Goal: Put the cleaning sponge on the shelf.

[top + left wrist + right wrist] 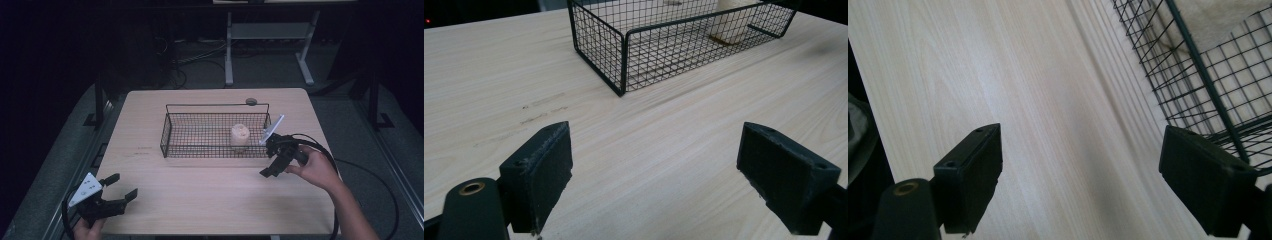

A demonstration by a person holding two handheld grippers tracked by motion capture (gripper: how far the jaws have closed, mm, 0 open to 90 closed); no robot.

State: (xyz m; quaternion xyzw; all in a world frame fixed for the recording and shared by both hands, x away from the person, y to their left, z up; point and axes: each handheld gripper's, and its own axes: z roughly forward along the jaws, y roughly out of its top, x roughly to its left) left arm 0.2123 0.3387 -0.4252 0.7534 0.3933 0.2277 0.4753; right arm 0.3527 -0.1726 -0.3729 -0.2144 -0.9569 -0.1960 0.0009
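A black wire basket (167, 131) stands on the light wooden table (210, 195), a little past its middle. Inside it, toward the right end, sits a pale cream cup-shaped object (240, 136). My right gripper (268, 162) hovers by the basket's right front corner, tilted down toward the table, jaws open and empty. In the right gripper view the basket (1198, 75) runs along the right side, close to the right jaw. My left gripper (120, 186) rests at the table's front left corner, open, nothing between its jaws. The left gripper view has the basket (624, 60) ahead with the cream object (731, 25) inside.
A small round grey disc (251, 101) lies on the table behind the basket. A metal stand (270, 45) rises from the dark floor beyond the table's far edge. Cables trail from both grippers. Bare tabletop lies in front of the basket.
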